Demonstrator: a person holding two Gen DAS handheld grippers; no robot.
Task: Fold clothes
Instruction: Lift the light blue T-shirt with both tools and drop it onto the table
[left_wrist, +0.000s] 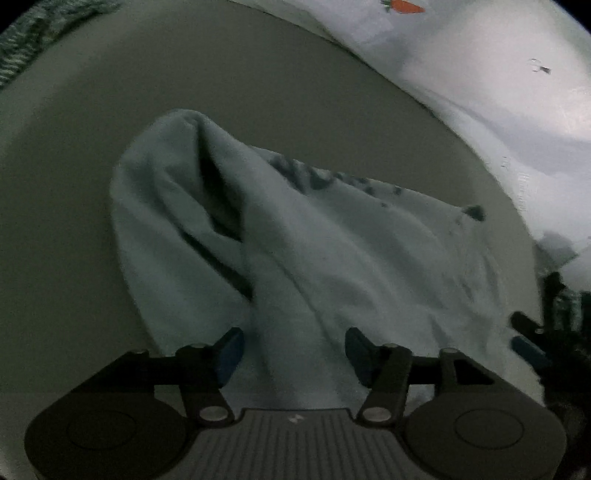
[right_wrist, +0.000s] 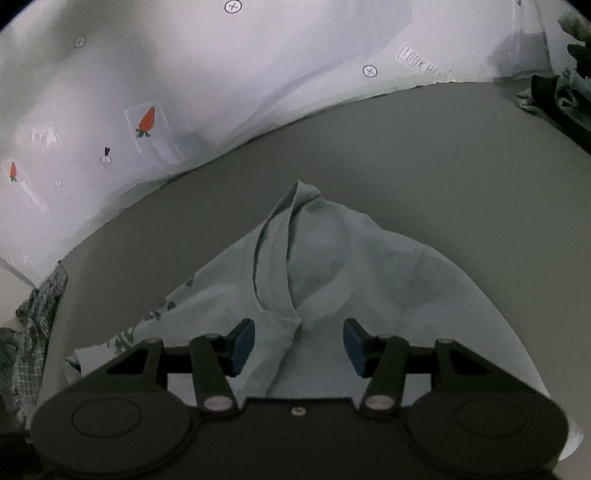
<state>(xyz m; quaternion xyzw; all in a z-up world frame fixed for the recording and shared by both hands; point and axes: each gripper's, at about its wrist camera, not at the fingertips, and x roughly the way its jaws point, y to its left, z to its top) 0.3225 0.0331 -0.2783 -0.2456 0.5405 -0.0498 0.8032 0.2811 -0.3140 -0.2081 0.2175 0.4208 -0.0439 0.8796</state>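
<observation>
jaws spread on both grippers, left gripper (left_wrist: 293, 354) and right gripper (right_wrist: 298, 347); pale shirt (right_wrist: 351, 266) between them, rumpled on worktop (right_wrist: 443, 155), fold unfinished.

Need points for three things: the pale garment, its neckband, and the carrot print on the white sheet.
pale garment (left_wrist: 332, 258), left wrist view, on the wrinkled body panel between the raised folds.
neckband (right_wrist: 271, 266), right wrist view, on the ribbed collar strip standing up mid-garment.
carrot print (right_wrist: 147, 119), right wrist view, on the orange body of the larger carrot.

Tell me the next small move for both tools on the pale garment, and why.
Probably close both. The left tool and right tool are open, each with a raised ridge of the pale garment between its pads, so neither holds it yet.
</observation>
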